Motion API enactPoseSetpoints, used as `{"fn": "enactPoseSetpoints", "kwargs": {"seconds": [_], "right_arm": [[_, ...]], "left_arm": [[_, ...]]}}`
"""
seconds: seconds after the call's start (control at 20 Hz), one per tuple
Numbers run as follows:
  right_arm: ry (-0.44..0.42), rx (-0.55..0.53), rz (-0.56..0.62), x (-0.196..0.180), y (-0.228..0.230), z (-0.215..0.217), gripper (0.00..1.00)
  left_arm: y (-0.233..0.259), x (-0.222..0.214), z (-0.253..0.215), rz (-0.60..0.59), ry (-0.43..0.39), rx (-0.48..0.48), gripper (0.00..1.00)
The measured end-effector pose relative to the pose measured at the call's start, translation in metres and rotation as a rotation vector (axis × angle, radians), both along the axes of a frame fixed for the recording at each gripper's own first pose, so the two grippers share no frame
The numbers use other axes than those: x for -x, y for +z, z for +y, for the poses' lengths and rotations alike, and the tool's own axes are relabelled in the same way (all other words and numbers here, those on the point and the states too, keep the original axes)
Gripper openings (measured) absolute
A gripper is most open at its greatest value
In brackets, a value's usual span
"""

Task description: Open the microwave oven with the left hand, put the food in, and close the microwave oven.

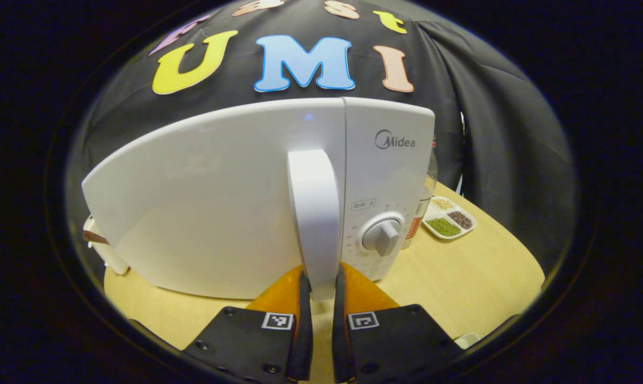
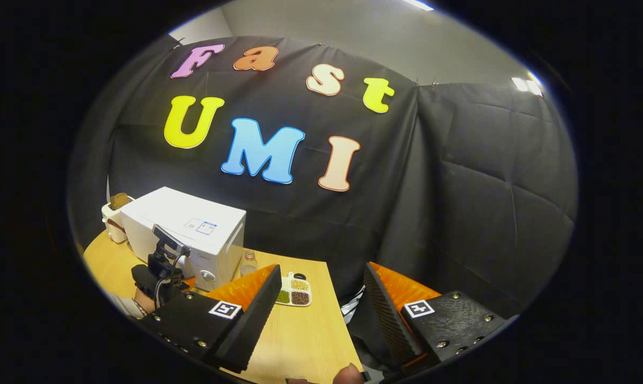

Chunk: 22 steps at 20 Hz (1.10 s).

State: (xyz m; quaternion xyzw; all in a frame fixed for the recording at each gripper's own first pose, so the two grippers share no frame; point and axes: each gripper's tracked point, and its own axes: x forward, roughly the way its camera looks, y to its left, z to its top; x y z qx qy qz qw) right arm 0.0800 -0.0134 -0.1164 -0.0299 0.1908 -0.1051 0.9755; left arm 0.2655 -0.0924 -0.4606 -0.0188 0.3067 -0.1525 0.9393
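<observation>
In the left gripper view, the left gripper (image 1: 321,290) has its jaws clamped on the handle (image 1: 313,213) of the microwave (image 1: 220,202) on the table (image 1: 460,277); the stiff handle suits a low grip. In the right gripper view, the right gripper (image 2: 321,309) hangs with jaws apart, empty, well away from the microwave.

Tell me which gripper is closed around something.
The left gripper: its fingers clamp the microwave door handle. The right gripper hangs wide open, holding nothing.

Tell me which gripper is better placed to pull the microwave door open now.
Left. The left gripper already has both fingers closed on the microwave door handle. The right gripper hangs open, off to the side of the table, holding nothing.
</observation>
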Motion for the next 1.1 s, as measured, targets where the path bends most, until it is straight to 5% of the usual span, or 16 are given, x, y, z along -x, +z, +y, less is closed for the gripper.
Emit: {"fn": "enactPoseSetpoints", "kwargs": {"seconds": [0.15, 0.65, 1.1], "right_arm": [[0.021, -0.045, 0.000, 0.011, -0.002, 0.014, 0.95], [0.058, -0.108, -0.049, 0.066, 0.008, 0.032, 0.95], [0.034, -0.150, -0.019, 0.182, -0.011, -0.023, 0.95]], "left_arm": [[-0.002, 0.004, 0.002, 0.002, -0.025, -0.027, 0.17], [-0.001, 0.004, 0.003, 0.011, -0.077, -0.080, 0.18], [-0.002, 0.022, 0.007, 0.138, 0.103, -0.084, 0.18]]}}
